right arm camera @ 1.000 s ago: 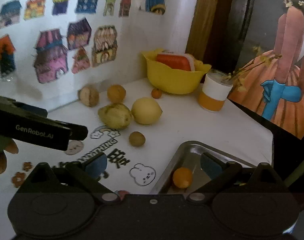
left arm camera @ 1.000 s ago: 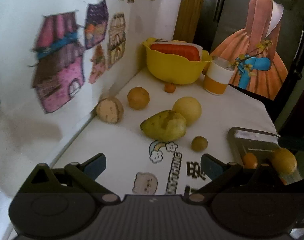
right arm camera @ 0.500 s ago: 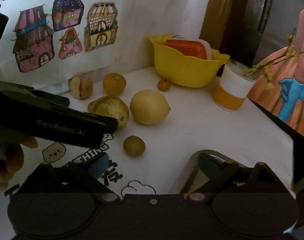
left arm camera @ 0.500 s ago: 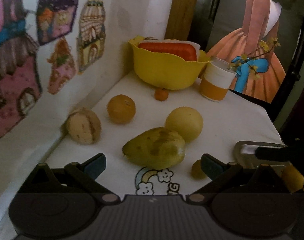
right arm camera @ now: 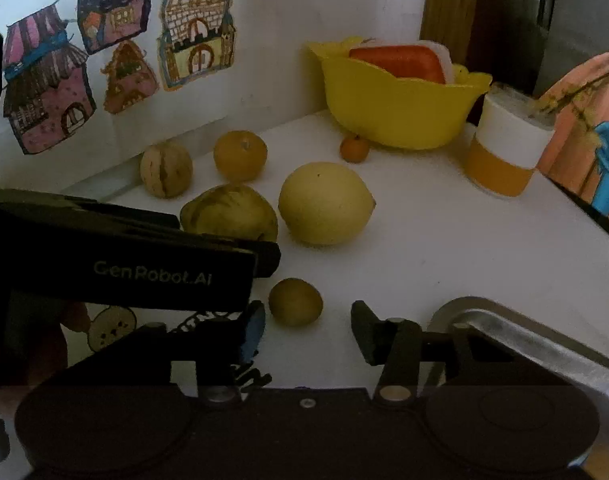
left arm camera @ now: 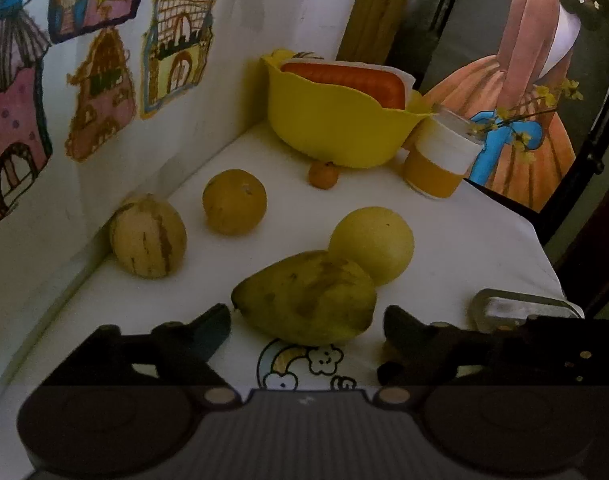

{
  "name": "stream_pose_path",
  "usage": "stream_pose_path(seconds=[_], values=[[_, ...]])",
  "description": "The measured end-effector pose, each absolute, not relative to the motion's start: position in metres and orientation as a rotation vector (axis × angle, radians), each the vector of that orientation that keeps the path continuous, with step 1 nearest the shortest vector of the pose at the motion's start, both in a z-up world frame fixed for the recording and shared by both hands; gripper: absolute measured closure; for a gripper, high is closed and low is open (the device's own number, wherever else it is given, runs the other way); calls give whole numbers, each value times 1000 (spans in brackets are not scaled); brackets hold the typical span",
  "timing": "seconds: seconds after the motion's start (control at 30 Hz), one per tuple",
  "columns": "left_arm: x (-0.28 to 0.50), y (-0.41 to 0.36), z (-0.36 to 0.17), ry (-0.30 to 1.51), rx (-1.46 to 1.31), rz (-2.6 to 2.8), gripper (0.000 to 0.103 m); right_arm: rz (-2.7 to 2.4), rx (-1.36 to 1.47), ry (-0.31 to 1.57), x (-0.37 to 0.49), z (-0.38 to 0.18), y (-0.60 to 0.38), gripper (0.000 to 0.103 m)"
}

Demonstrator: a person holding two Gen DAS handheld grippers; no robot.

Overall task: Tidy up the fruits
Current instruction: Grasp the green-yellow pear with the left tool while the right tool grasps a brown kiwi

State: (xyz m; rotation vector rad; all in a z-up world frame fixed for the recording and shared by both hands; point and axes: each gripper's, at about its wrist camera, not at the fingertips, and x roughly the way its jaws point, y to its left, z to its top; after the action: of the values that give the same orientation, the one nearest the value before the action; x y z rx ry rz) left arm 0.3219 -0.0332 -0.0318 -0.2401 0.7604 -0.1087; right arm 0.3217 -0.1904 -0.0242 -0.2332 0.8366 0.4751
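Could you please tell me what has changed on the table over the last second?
The left gripper has advanced, open, until its jaws flank the pear. The right gripper has left the metal tray and now faces the small round fruit, open. No fruit has moved; nothing is grasped.

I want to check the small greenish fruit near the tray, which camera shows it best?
The right wrist view: the small greenish fruit sits whole just ahead of the open right gripper. In the left wrist view, a finger hides nearly all of it.
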Motion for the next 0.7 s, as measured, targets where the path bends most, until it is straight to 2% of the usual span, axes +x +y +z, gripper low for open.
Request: stream_pose_path(seconds=[0.07, 0.17, 0.2, 0.7], values=[[321, -33, -31, 757, -241, -108, 24, 475, -217, 840, 323, -24, -191, 59], [321, -33, -31, 752, -253, -98, 25, 479, -207, 838, 325, -24, -189, 71], [321, -33, -31, 752, -256, -97, 26, 479, -204, 839, 326, -24, -189, 72], [279, -27, -24, 762, -264, -144, 29, 457, -209, 814, 277, -9, -205, 72]])
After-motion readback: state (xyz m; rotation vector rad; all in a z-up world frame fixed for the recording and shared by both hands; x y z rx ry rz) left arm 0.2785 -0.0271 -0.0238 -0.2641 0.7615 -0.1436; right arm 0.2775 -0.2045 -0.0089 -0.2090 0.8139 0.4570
